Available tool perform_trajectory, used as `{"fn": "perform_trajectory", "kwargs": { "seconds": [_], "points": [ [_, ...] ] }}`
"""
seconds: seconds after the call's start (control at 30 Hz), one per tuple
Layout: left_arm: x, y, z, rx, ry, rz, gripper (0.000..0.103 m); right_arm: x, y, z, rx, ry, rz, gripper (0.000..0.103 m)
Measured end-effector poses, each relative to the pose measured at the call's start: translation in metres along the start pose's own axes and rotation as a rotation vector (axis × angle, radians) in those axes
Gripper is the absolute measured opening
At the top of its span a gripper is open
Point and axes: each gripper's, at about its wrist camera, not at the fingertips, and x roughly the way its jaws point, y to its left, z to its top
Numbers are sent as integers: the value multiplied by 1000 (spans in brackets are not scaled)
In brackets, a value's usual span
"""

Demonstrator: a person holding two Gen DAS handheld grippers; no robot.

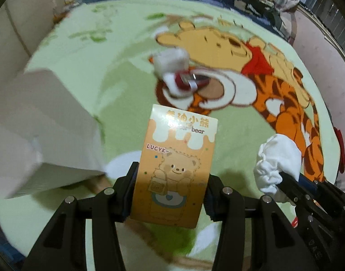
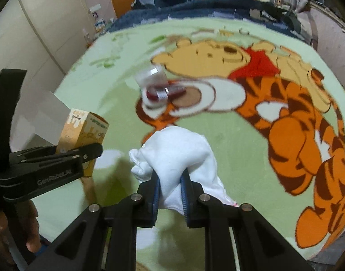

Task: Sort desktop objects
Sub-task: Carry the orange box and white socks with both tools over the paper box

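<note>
L gripper [image 1: 170,194] clamps bear carton [image 1: 174,164]; R gripper [image 2: 170,194] clamps cloth [image 2: 179,155] (blanket [image 2: 228,140] mid).

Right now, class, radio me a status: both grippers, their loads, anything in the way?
Left gripper shut on orange bear box. Right gripper shut on white cloth. White bin left; red item ahead on blanket.

The white box [image 1: 43,131] is blurred and cut by the left edge; beyond it, the small red item [image 1: 188,81] is too blurred to identify.
</note>
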Motion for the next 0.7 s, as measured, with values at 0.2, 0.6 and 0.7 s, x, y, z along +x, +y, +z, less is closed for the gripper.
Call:
{"fn": "perform_trajectory", "kwargs": {
  "seconds": [0.2,0.6,0.7],
  "points": [
    [-81,39,3,-34,-79,82,50,-45,43,25,-20,-69,59,17],
    [-165,163,1,-240,-167,224,50,-73,185,68,-224,-134,215,17],
    [-172,183,0,-271,-180,248,50,-69,210,68,-257,-124,237,17]
  ]
}}
